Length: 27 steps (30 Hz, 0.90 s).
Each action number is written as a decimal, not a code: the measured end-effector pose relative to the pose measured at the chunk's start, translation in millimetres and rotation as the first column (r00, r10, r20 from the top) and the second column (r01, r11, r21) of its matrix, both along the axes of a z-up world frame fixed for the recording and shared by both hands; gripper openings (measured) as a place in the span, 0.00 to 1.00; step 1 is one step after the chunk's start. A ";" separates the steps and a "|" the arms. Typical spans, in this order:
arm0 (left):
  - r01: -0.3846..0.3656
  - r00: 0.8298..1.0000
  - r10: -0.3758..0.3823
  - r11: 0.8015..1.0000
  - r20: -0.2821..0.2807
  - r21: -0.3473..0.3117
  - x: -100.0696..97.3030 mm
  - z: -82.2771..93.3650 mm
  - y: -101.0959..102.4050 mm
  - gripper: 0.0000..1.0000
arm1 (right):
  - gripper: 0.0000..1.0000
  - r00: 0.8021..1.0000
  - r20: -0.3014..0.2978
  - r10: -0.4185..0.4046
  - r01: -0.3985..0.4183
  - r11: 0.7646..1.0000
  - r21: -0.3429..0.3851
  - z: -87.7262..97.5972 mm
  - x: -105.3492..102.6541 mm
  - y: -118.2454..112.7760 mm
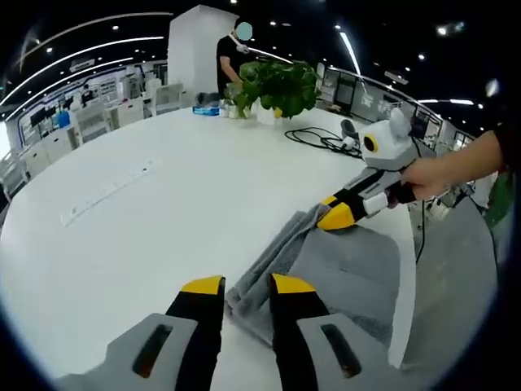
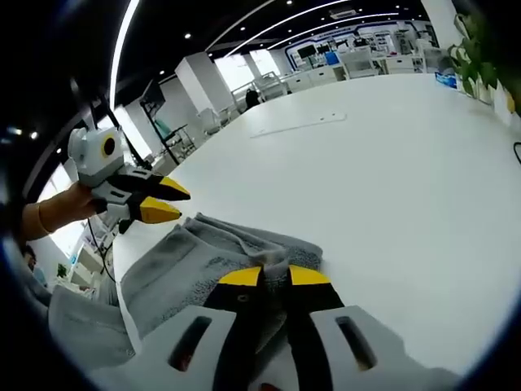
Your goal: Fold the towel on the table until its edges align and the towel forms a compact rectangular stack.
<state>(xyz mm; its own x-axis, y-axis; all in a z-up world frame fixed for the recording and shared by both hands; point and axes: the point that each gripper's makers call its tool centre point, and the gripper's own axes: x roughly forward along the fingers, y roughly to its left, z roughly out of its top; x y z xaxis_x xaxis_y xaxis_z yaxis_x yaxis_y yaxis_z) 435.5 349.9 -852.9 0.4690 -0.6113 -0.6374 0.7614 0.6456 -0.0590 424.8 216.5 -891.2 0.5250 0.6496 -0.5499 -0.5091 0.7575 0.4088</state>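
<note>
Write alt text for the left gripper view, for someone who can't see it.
A grey towel lies bunched at the edge of a big white table, with a yellow-tipped claw straddling its near corner. A hand brings a second claw down on the far edge. Behind are a leafy plant, black cables and a standing person.

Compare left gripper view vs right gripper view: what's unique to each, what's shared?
Left gripper view: a black cable coiled on the table, a person in a black top standing beyond the leafy green potted plant, and the right gripper shut on the towel's far corner.

Right gripper view: the left gripper, jaws apart, just above the towel edge.

Shared: the crumpled grey towel, the round white table, and its long white strip.
</note>
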 end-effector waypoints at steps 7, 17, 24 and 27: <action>-0.017 1.000 0.018 1.000 0.010 -0.003 -23.5 0.5 6.1 0.27 | 0.13 0.999 0.040 -0.012 0.013 1.000 -0.025 6.8 1.4 -2.0; -0.050 0.999 0.050 0.998 -0.007 -0.044 -44.8 6.8 20.0 0.37 | 0.29 0.996 0.079 -0.039 0.043 0.998 -0.055 16.0 -8.2 -30.6; -0.063 0.997 0.061 0.996 -0.045 -0.059 -64.3 1.1 30.9 0.50 | 0.40 0.995 0.088 0.039 -0.027 0.990 -0.141 10.7 -39.8 -48.5; -0.086 0.994 0.080 0.992 -0.072 -0.091 -73.0 0.2 33.3 0.57 | 0.46 0.989 0.107 0.106 -0.082 0.975 -0.209 9.7 -52.3 -56.1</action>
